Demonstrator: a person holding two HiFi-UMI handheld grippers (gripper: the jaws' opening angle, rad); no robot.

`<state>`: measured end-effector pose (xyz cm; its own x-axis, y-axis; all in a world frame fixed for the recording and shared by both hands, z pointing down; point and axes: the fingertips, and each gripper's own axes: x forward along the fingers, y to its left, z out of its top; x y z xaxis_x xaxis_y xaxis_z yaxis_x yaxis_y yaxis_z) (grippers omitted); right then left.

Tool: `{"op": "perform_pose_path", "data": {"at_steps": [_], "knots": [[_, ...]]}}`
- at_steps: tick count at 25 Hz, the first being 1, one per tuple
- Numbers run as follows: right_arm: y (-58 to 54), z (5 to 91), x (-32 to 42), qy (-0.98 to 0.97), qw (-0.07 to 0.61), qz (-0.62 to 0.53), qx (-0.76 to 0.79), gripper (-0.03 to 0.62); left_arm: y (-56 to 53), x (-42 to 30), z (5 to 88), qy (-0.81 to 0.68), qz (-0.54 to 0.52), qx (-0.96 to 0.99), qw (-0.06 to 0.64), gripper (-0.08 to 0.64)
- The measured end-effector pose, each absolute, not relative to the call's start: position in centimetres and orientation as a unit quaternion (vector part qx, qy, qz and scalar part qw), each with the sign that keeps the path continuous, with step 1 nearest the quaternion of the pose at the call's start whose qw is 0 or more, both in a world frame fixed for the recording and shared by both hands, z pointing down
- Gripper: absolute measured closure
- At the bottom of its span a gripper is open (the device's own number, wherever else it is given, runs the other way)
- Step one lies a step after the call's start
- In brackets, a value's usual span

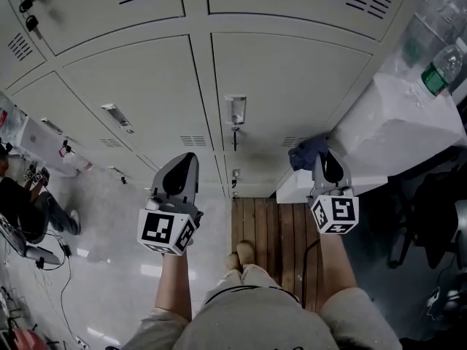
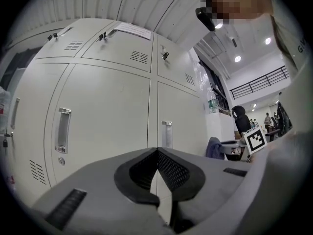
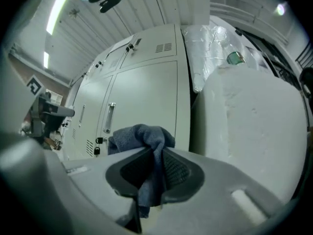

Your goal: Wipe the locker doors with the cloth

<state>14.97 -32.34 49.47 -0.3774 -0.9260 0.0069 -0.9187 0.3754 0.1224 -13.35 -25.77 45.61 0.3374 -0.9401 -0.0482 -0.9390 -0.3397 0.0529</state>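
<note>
Cloth (image 3: 143, 133): blue-grey, bunched, pinched between the closed jaws of the right gripper (image 3: 156, 153). One fold stands above the jaw tips and a tail hangs below them. It is held near the lower right locker door, just beside the white block (image 1: 398, 133); whether it touches the door cannot be told.
Left gripper (image 2: 157, 153): jaws closed tip to tip with nothing between them, pointed at the lockers and apart from them.
Locker doors (image 1: 142, 86): pale grey, with metal handles (image 1: 235, 110) and vent slots.
Bottle (image 1: 440, 70): green label, lying above the white block.
</note>
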Motion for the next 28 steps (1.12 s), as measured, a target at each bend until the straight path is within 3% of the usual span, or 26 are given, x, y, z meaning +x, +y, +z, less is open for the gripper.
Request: {"op": "perform_pose_path", "data": {"at_steps": [28], "knots": [[-24.6,42.2,8.7,-0.900,-0.035,-0.004,0.434,0.537,-21.7,-12.8,41.6,-0.581,-0.077,0.810,-0.008,0.561]]}}
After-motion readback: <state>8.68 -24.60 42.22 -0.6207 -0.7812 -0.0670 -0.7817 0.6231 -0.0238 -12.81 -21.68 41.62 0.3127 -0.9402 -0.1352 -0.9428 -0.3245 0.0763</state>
